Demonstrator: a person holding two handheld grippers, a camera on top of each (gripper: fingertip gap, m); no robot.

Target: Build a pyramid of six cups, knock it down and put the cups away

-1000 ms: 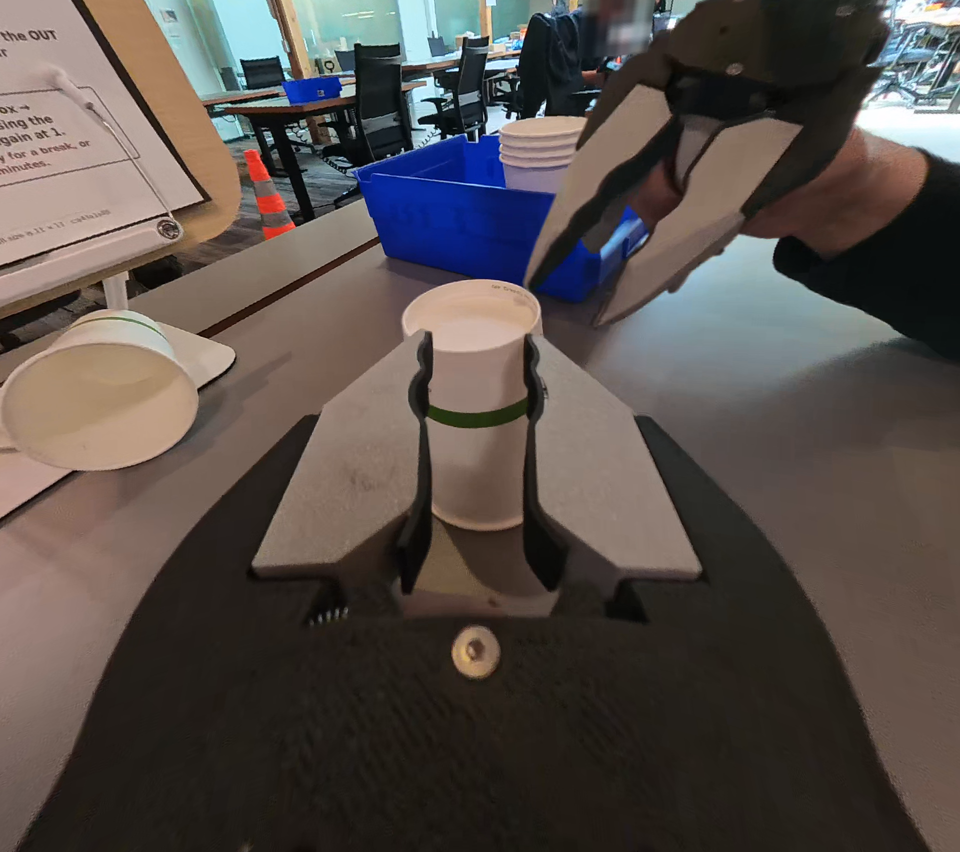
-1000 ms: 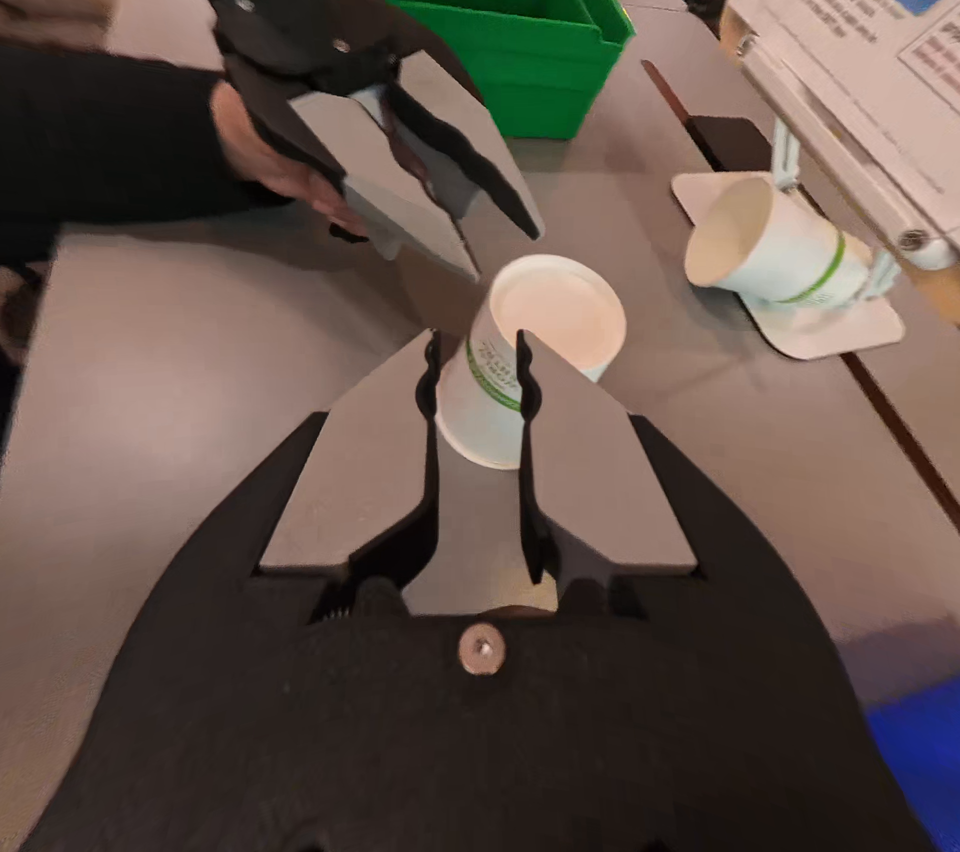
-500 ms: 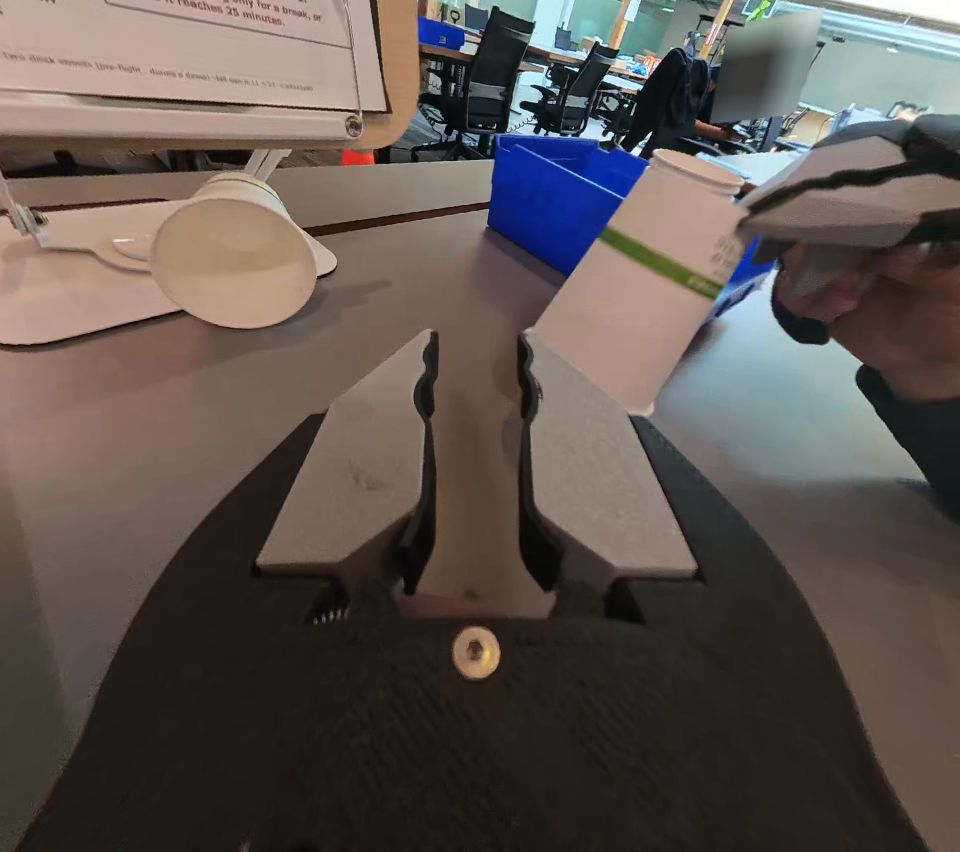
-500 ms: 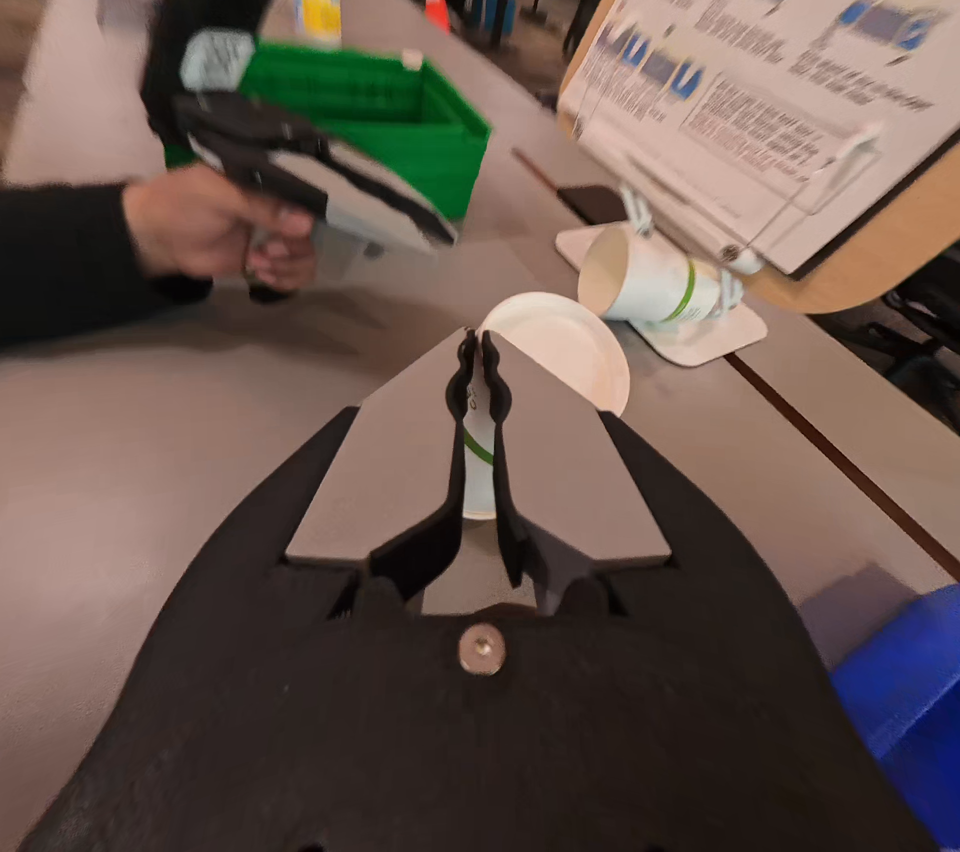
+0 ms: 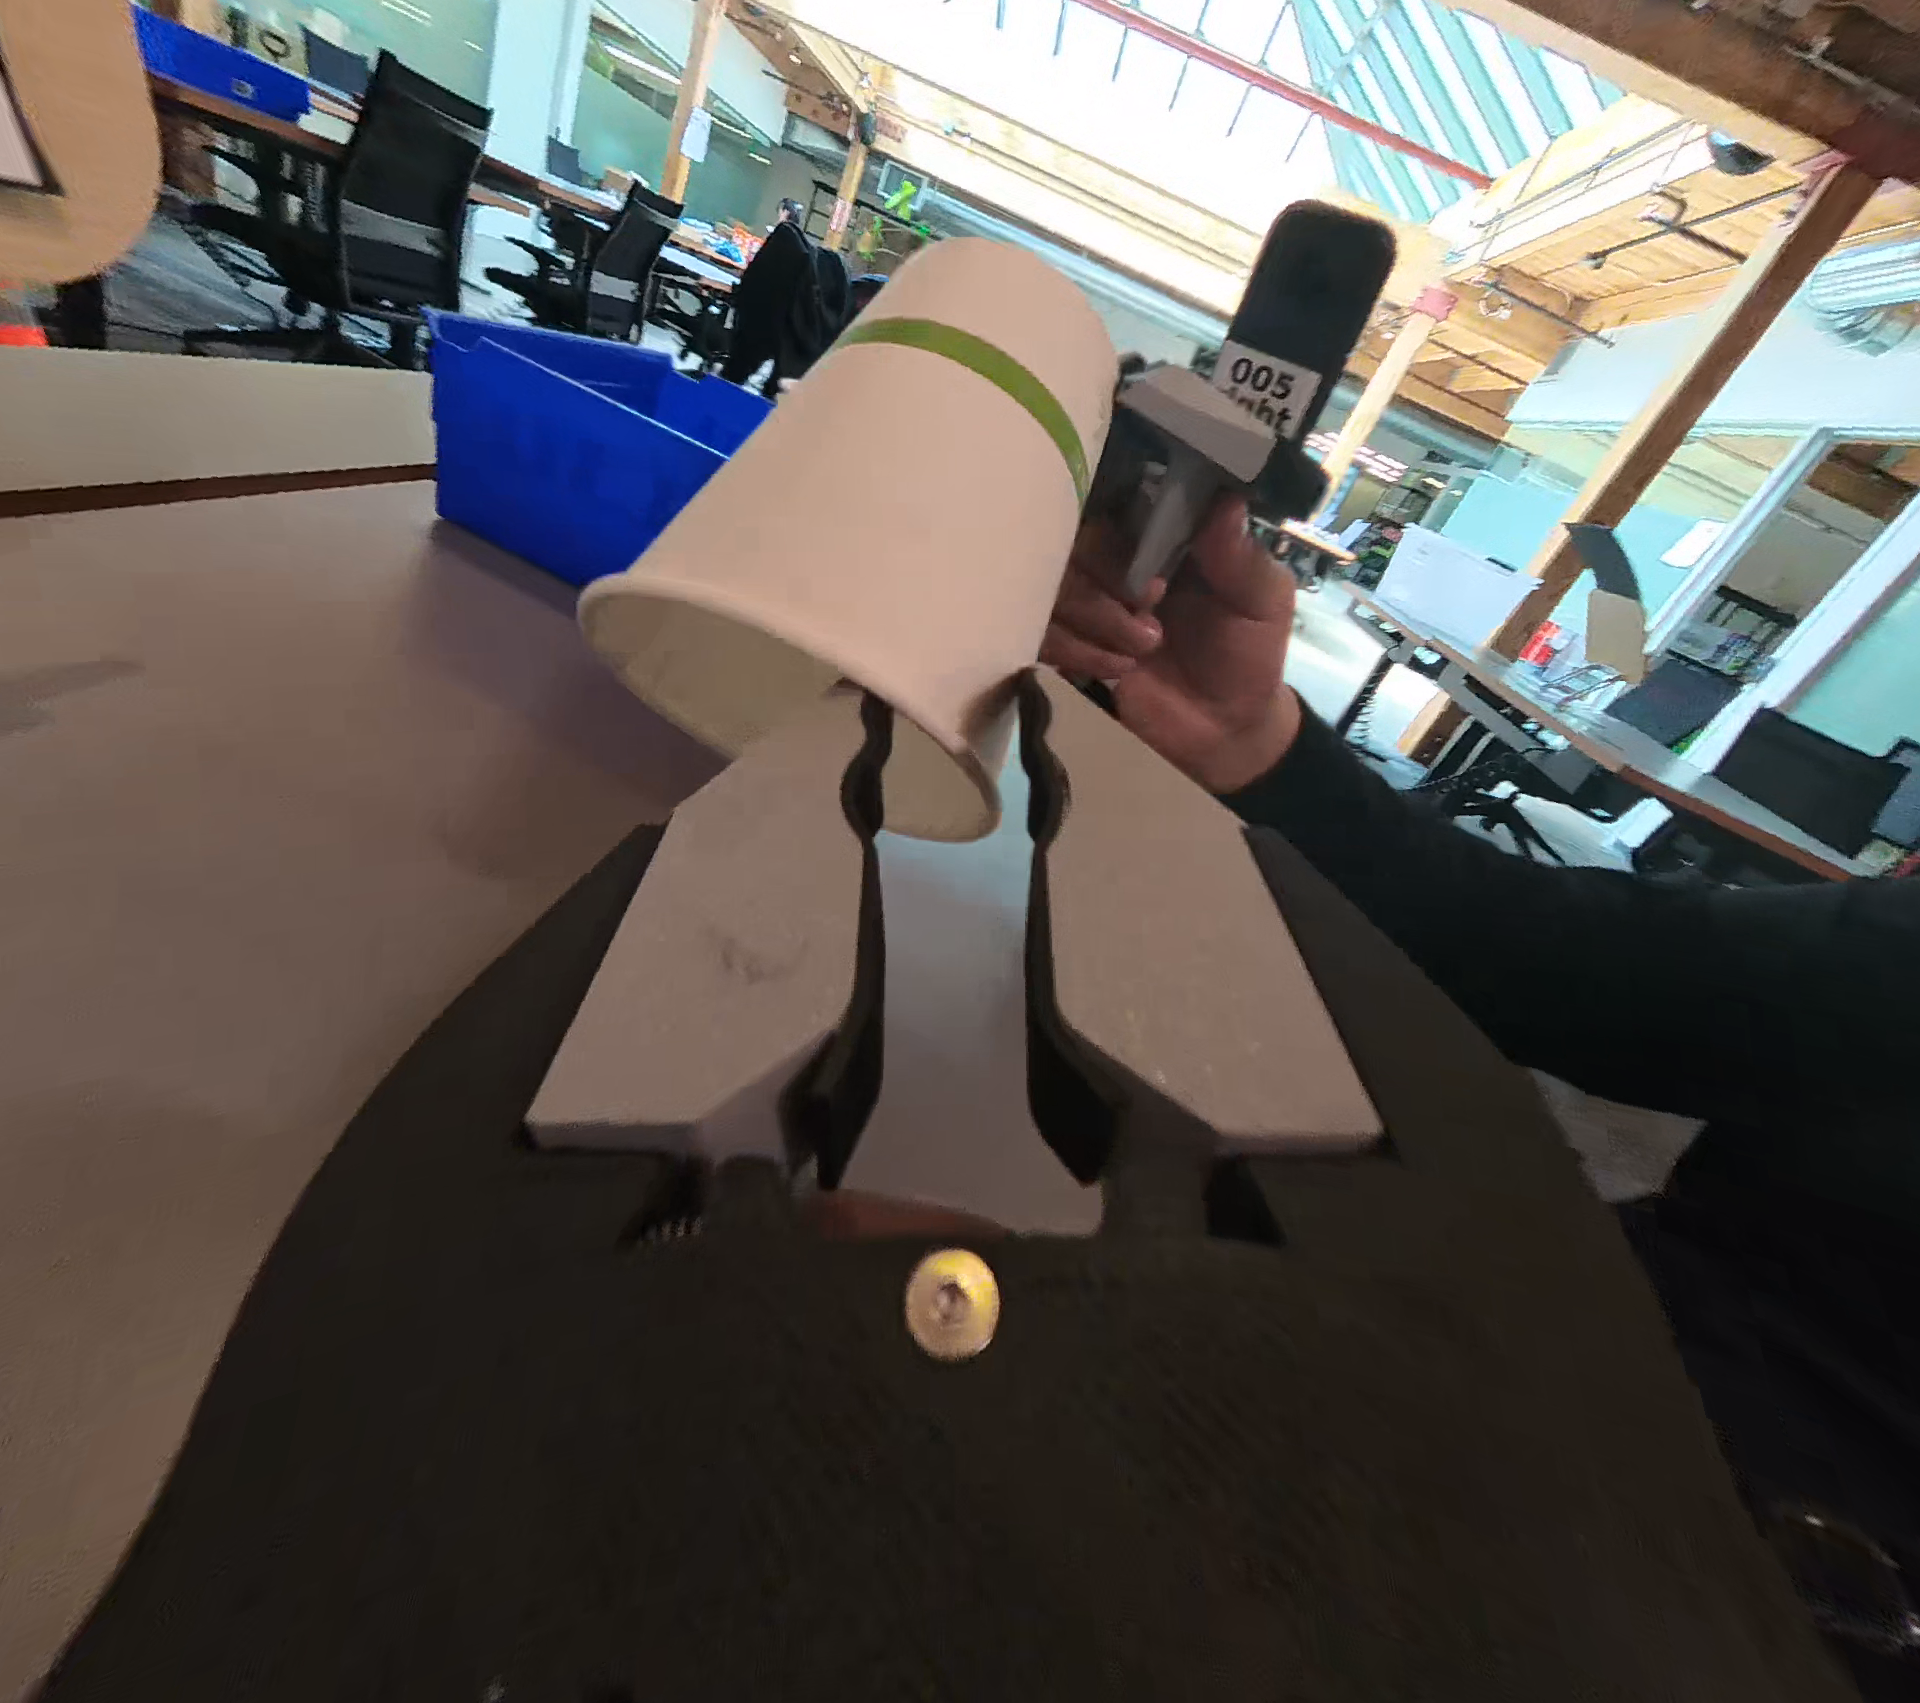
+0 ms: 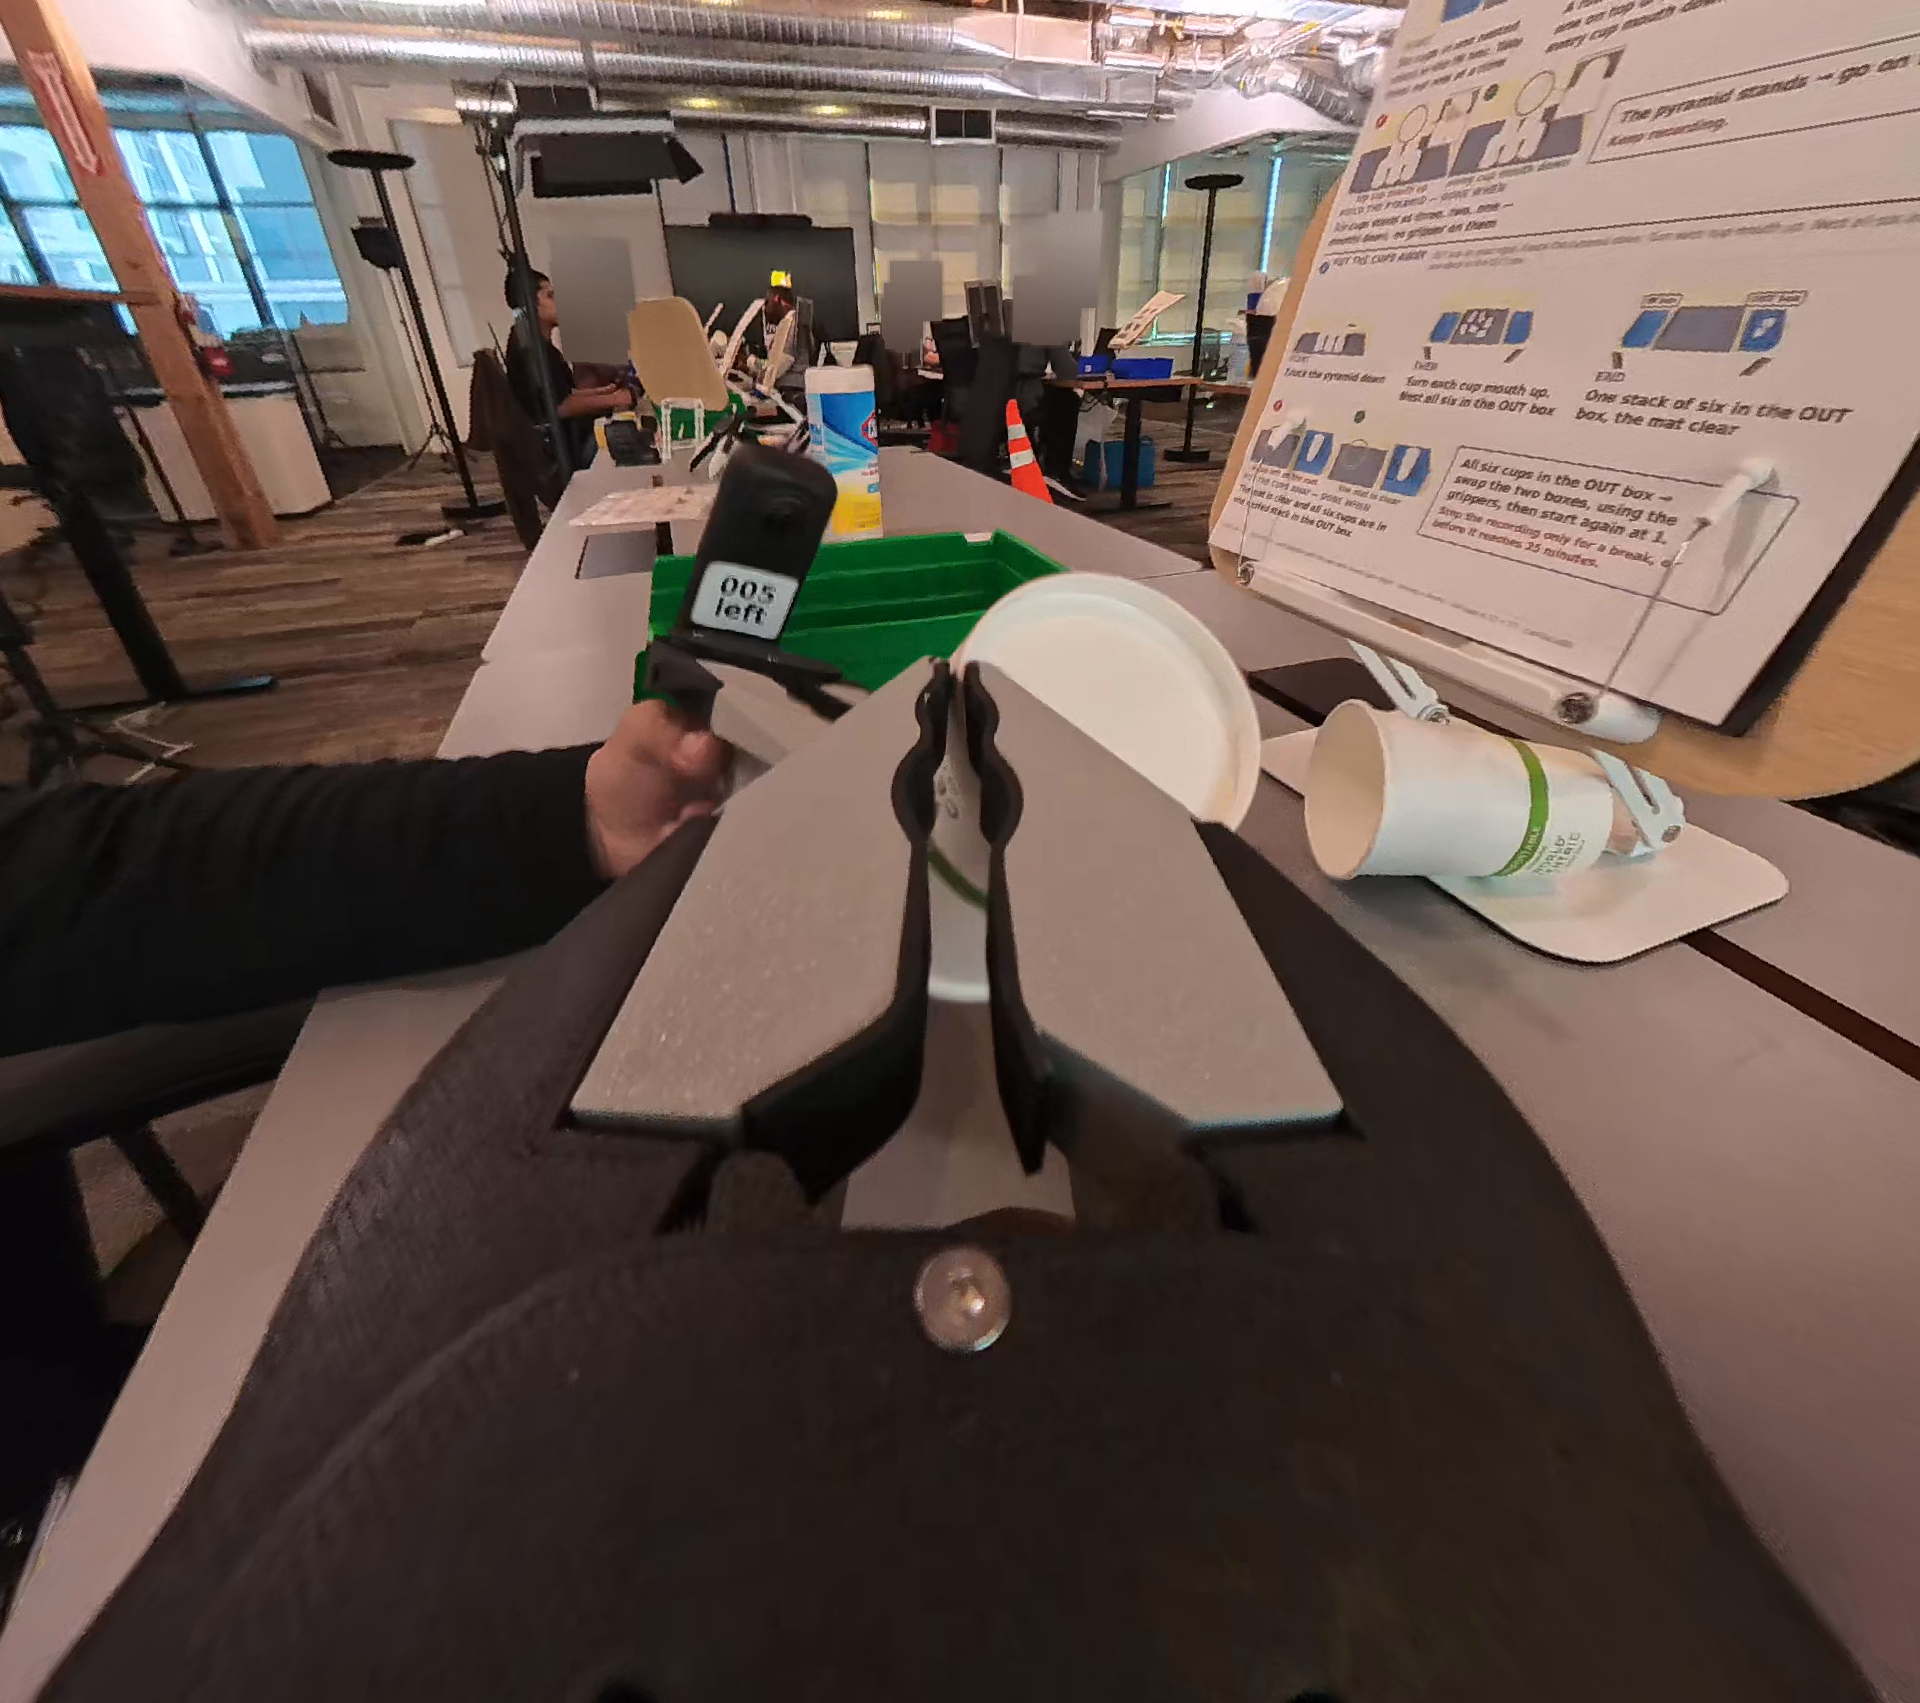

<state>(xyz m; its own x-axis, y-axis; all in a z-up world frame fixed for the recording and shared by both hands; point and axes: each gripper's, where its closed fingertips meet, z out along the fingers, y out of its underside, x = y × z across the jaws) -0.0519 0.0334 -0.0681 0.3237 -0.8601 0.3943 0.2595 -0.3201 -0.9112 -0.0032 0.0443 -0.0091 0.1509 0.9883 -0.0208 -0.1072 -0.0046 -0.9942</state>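
A white paper cup with a green band [image 5: 894, 510] hangs tilted in the air, its mouth turned toward my left gripper [image 5: 948, 708]. My left gripper is open, and the lower edge of the cup's rim lies between its fingertips. My right gripper [image 6: 954, 687] is shut on this cup's wall; the cup's round base [image 6: 1112, 697] shows past its fingers. My right gripper also shows in the left wrist view [image 5: 1174, 469], behind the cup. A second cup [image 6: 1455, 806] lies on its side on the white base of the sign stand.
A blue bin [image 5: 561, 448] stands on the grey table [image 5: 260, 770] behind the held cup. A green bin [image 6: 883, 604] stands behind my left gripper [image 6: 748, 687]. An instruction board [image 6: 1579, 303] on a stand is at the right. Office desks and chairs lie beyond. The gap from one gripper's tips to the other's is roughly 8 centimetres.
My left gripper let go of the cup. My right gripper closed on its wall, lifted it off the table and tilted it, mouth toward my left gripper.
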